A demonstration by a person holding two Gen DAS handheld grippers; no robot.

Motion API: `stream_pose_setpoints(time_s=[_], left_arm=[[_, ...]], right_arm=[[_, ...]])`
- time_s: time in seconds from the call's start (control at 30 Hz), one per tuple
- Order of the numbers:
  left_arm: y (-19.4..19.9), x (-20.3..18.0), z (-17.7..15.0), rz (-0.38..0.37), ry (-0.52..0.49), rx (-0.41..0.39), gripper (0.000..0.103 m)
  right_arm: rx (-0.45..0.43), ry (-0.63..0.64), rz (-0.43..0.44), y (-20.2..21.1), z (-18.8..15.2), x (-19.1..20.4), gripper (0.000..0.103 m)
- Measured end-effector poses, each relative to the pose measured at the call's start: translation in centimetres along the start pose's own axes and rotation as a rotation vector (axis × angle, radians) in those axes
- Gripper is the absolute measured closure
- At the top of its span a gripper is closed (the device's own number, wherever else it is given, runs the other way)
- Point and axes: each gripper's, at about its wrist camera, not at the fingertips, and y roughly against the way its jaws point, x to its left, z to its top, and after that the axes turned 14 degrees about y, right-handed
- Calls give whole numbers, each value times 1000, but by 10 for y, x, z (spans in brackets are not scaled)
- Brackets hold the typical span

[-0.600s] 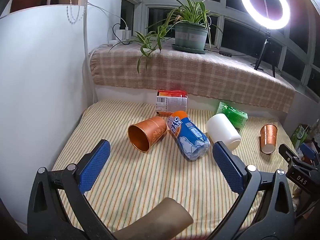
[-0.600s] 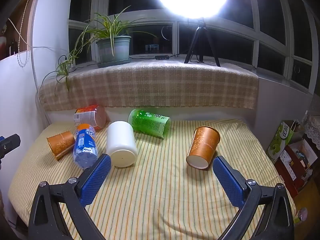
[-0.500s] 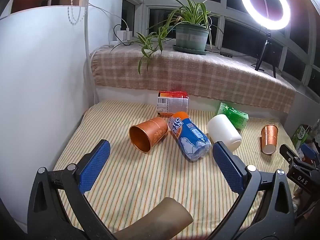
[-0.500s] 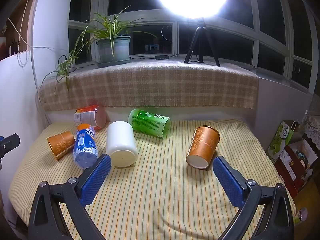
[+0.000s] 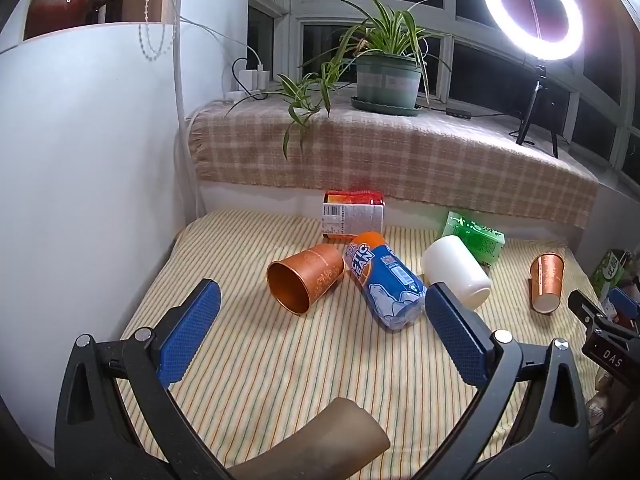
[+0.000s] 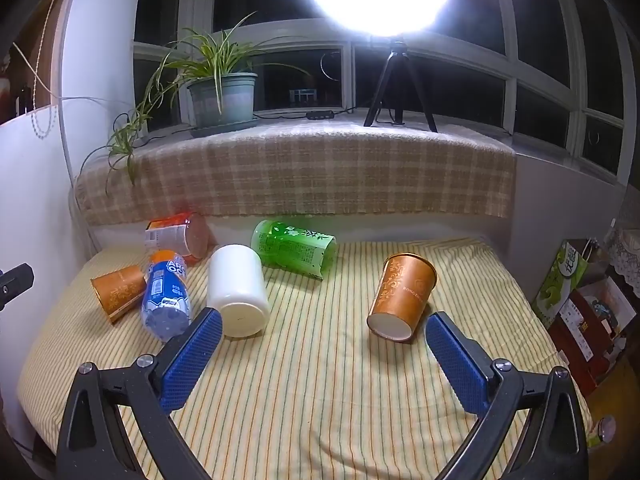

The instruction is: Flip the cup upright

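Two copper-orange paper cups lie on their sides on the striped cloth. One point(image 5: 306, 278) lies at the left with its open mouth toward my left gripper point(image 5: 320, 332); it also shows in the right wrist view point(image 6: 118, 292). The other point(image 6: 402, 296) lies at the right with its white base toward my right gripper point(image 6: 324, 356); it also shows in the left wrist view point(image 5: 546, 282). Both grippers are open, empty, and short of the cups.
A blue bottle point(image 5: 386, 284), a white cup point(image 6: 238, 290), a green bottle point(image 6: 294, 248) and an orange-labelled bottle point(image 5: 352, 218) lie between the cups. A white wall point(image 5: 80, 160) is at the left. Boxes point(image 6: 580, 300) stand past the right edge.
The left wrist view has shifted slightly, so the objects sit a little higher and to the right. The right view and all objects are unchanged.
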Motion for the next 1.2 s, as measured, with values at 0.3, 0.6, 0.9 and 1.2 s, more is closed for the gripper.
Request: stream_pose_setpoints(time_s=[0.3, 0.6, 0.9, 1.2], left_arm=[[0, 0, 2, -3, -1, 1, 0], [-1, 0, 1, -2, -1, 0, 0], [-1, -1, 0, 1, 1, -3, 0], [-1, -1, 0, -2, 1, -1, 0]], right_arm=[[2, -3, 4, -2, 0, -2, 0], [4, -4, 4, -1, 0, -1, 0], [18, -11, 12, -2, -2, 0, 0], [19, -12, 11, -2, -1, -1, 0]])
